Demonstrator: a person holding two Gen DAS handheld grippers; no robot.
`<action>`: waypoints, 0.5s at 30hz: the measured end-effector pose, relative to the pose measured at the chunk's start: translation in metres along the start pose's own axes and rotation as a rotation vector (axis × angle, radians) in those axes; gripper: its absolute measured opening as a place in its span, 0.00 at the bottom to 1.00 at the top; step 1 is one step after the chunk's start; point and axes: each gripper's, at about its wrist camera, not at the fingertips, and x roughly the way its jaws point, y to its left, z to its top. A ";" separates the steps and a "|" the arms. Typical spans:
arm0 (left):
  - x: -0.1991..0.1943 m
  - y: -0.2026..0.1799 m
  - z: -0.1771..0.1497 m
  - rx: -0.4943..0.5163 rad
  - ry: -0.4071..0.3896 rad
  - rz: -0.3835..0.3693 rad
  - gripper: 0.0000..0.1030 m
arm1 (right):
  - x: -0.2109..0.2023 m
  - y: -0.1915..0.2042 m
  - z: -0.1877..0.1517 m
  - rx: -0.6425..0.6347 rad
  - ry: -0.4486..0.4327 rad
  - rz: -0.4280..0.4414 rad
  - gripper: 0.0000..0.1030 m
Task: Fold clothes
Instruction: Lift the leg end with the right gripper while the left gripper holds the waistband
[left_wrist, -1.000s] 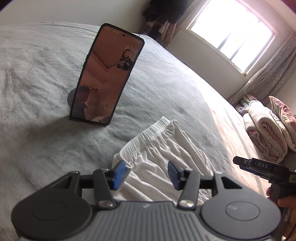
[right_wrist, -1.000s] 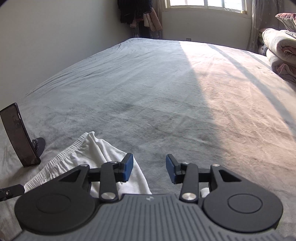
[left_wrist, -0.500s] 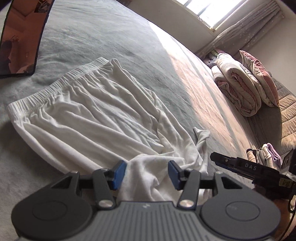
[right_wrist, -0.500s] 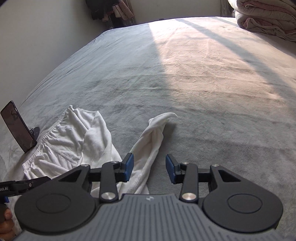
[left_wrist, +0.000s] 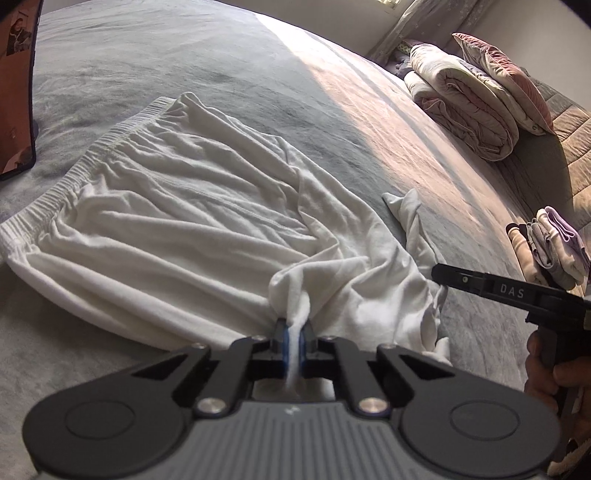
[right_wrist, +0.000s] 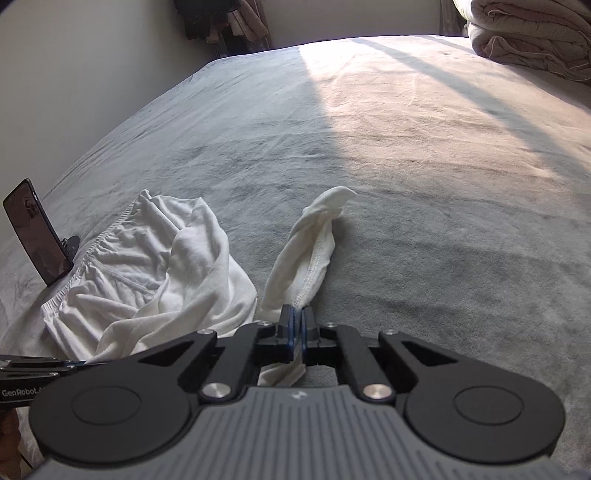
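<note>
White shorts (left_wrist: 192, 221) lie spread on the grey bedspread (left_wrist: 155, 66), with the elastic waistband at the far left and the crumpled legs toward the near right. The left gripper (left_wrist: 293, 338) has its blue-padded jaws pressed together on a bunched fold of fabric at the near edge of the garment, the cloth squeezed into a thin ridge between them. In the right wrist view the right gripper (right_wrist: 297, 332) is likewise clamped tight, pinching the stitched hem of a twisted leg that trails away from the jaws toward the far side of the bed, its tip resting on the bedspread; the rest of the shorts (right_wrist: 155, 266) sits rumpled to the left of it. A phone (right_wrist: 35, 230) stands propped on a small stand on the bed at the far left, just beside the waistband. A rolled quilt (left_wrist: 465, 99) with a pink pillow (left_wrist: 506, 77) on it lies at the far right, and a small stack of folded clothes (left_wrist: 550, 247) sits at the right. Sunlight falls across the far right half of the bedspread, while the shorts lie in the shaded part.
</note>
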 end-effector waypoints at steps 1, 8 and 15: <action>-0.003 0.001 0.001 -0.008 -0.004 -0.014 0.04 | -0.010 -0.002 -0.002 -0.001 -0.006 -0.003 0.04; -0.016 0.001 0.003 -0.052 -0.034 -0.115 0.04 | -0.086 -0.009 -0.029 -0.017 -0.033 0.005 0.04; -0.024 -0.007 0.002 -0.098 -0.038 -0.227 0.03 | -0.129 0.003 -0.066 -0.043 0.003 0.015 0.04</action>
